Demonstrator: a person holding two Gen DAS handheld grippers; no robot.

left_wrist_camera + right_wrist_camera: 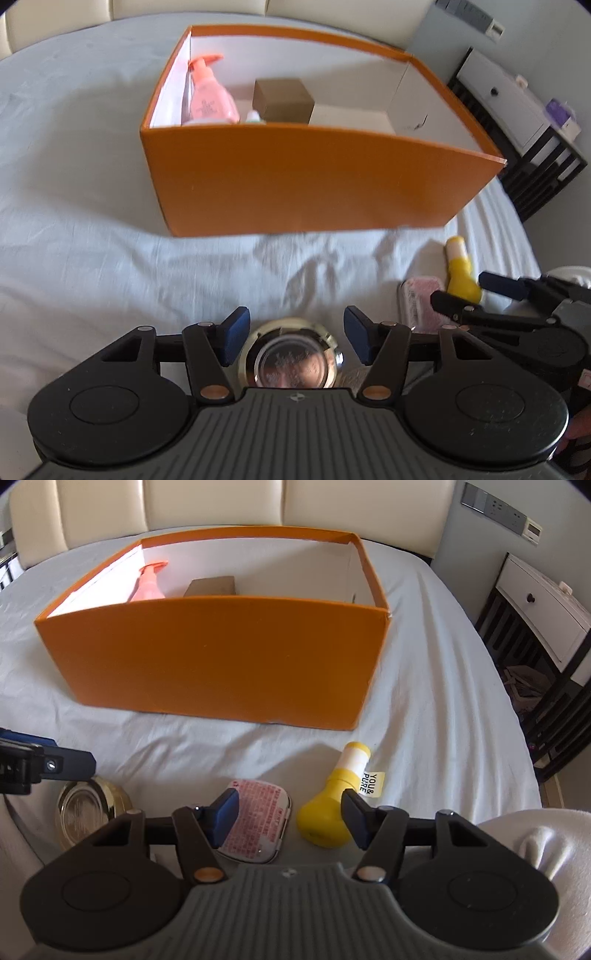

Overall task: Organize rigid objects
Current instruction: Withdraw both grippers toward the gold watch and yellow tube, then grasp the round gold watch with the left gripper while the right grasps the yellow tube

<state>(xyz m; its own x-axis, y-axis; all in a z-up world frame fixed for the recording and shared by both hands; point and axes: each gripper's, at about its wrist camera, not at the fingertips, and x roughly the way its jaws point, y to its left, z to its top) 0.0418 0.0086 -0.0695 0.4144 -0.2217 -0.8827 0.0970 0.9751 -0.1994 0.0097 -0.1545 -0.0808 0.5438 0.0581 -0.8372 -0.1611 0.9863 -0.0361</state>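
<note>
While the left gripper (291,341) hangs spread around a round gold tin (291,363) without touching it, the right gripper (290,818) sits equally wide above a flat pink case (255,821) and a yellow bottle (332,805) on the bed sheet (443,701). A good pickup likely means centring each pair of pads before squeezing, then lifting clear of the orange box (221,657) wall. Count: three loose items on the sheet; inside the box, one pink pump bottle (210,92), one brown carton (284,101), and something small and white I cannot identify.
</note>
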